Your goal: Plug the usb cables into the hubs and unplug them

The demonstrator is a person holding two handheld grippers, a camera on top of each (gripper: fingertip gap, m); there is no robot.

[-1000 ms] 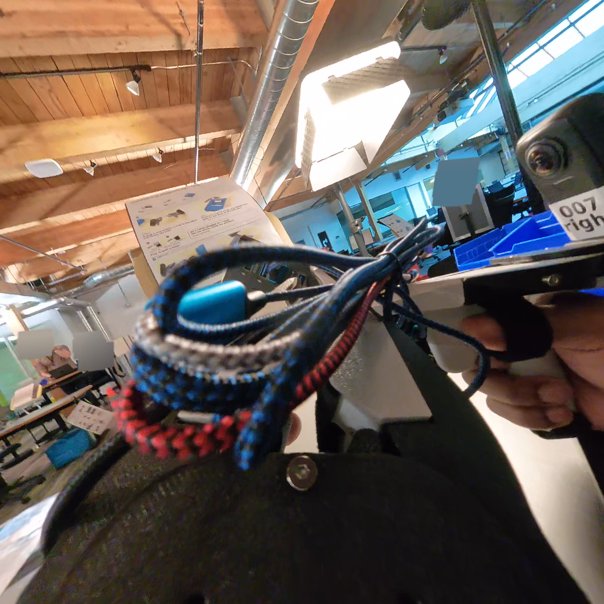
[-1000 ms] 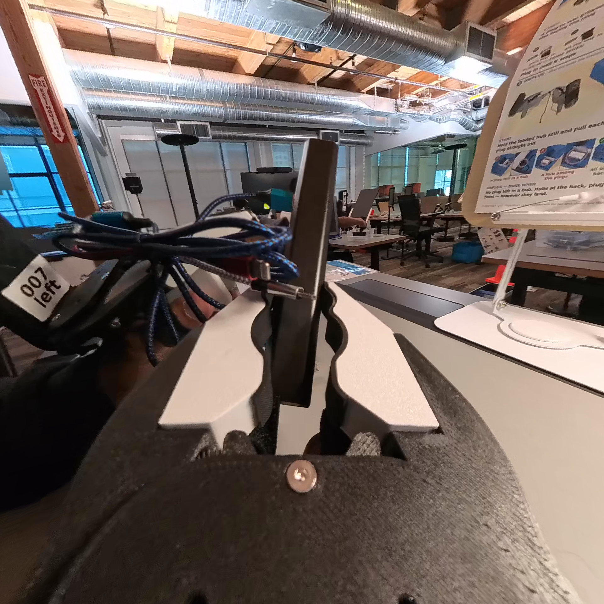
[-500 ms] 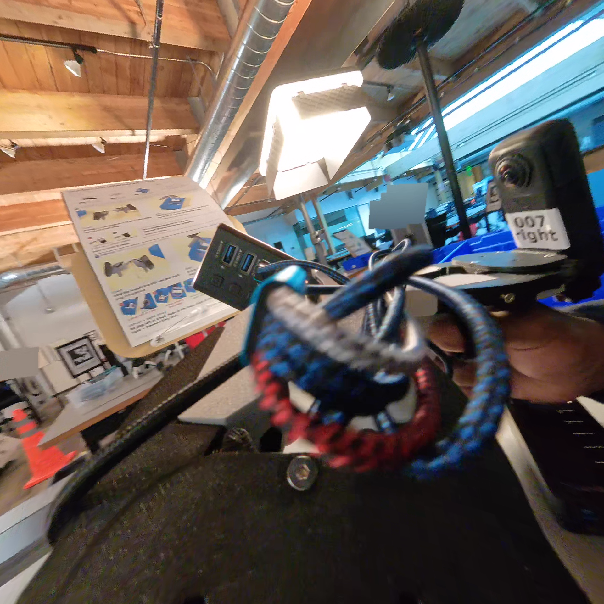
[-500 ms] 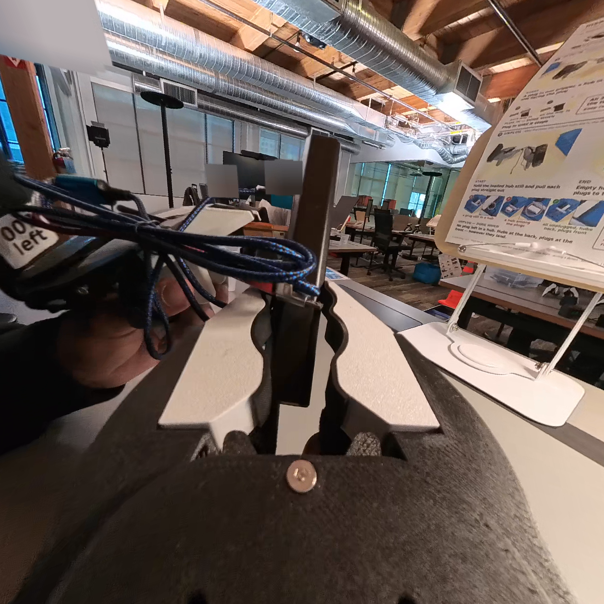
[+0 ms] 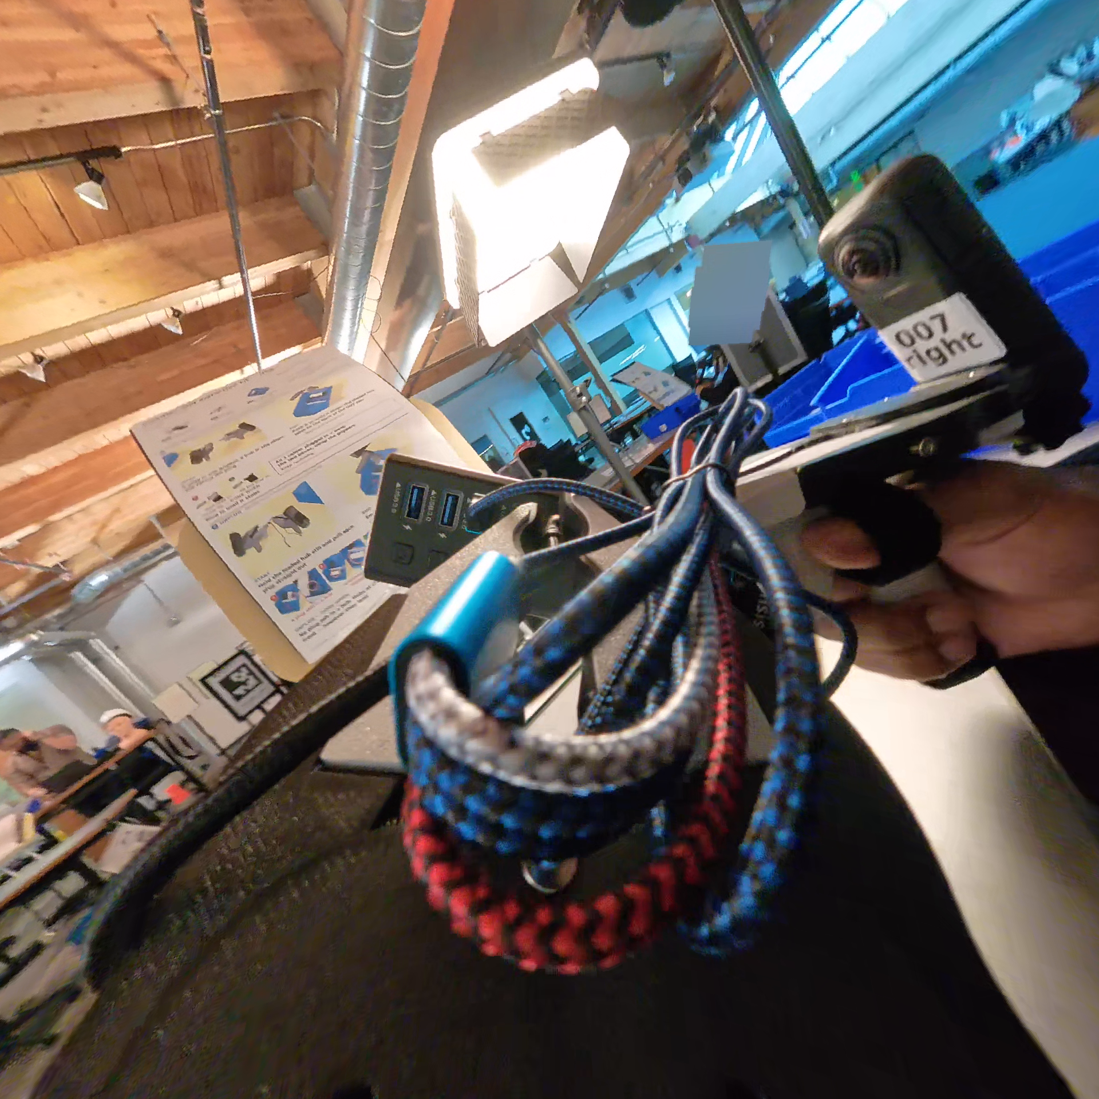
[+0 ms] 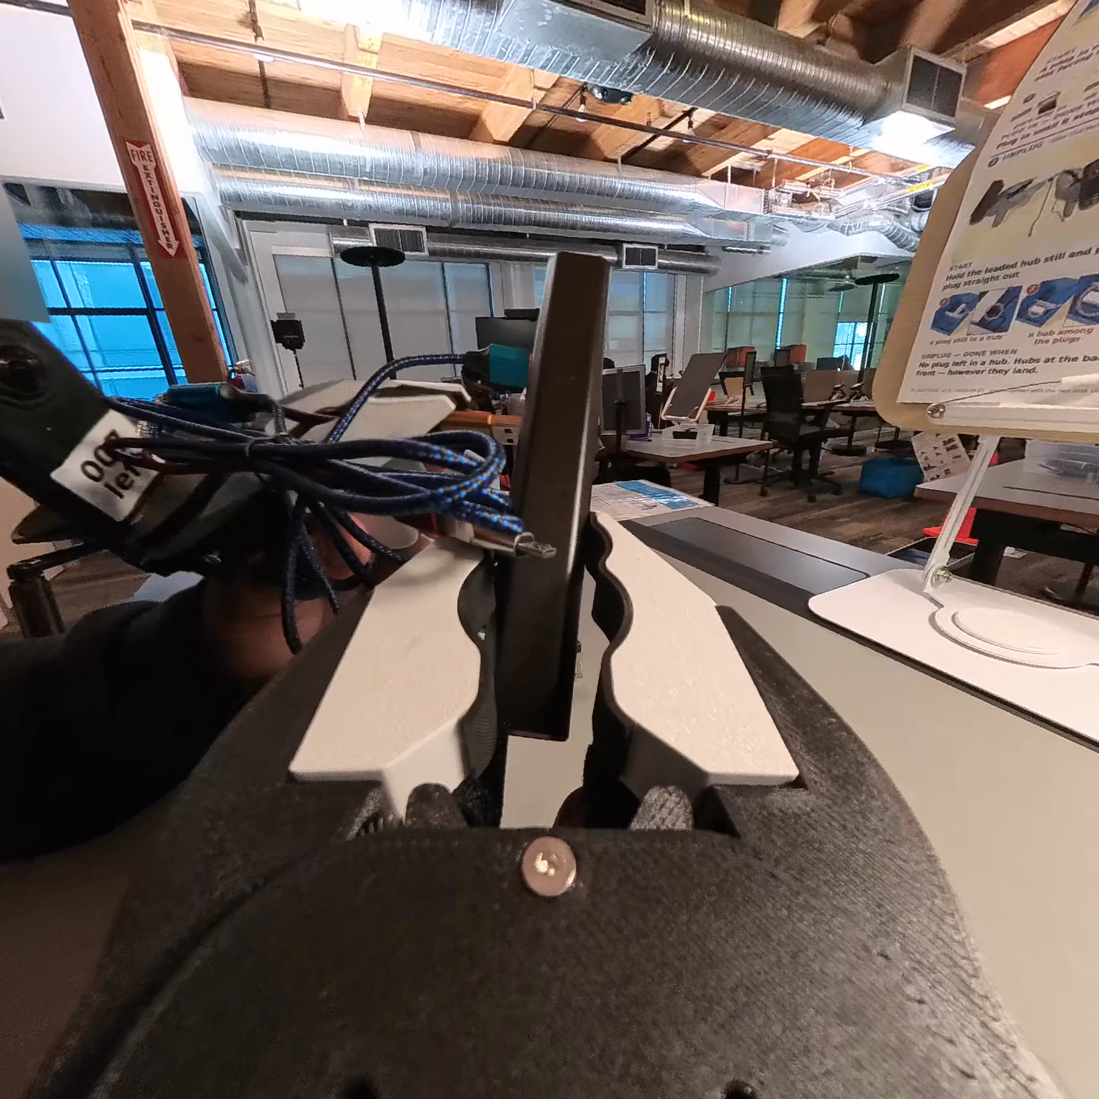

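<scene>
My right gripper [image 6: 538, 550] is shut on a black USB hub [image 6: 553, 476] and holds it upright, edge-on, above the table. In the left wrist view the hub [image 5: 428, 517] shows its port face with two blue ports. My left gripper [image 6: 428, 410] is shut on a USB plug [image 6: 502, 428] whose tip sits at the hub's left face. A tied bundle of blue, red and grey braided cables [image 5: 594, 803] with a teal connector [image 5: 464, 612] hangs over my left gripper [image 5: 550, 517] and hides its fingers. A loose silver plug [image 6: 517, 544] dangles beside the hub.
An instruction sheet [image 6: 1011, 267] stands on a white base [image 6: 951, 624] on the grey table [image 6: 892, 773] to the right; it also shows in the left wrist view [image 5: 267, 476]. Blue bins [image 5: 832, 386] sit behind the right gripper. People sit far off at left. The gap from one gripper's tips to the other's is roughly 5 centimeters.
My left gripper has swung round to face the hub's ports and brought its plug up to the hub. The cable bundle has swung down. The right gripper still holds the hub.
</scene>
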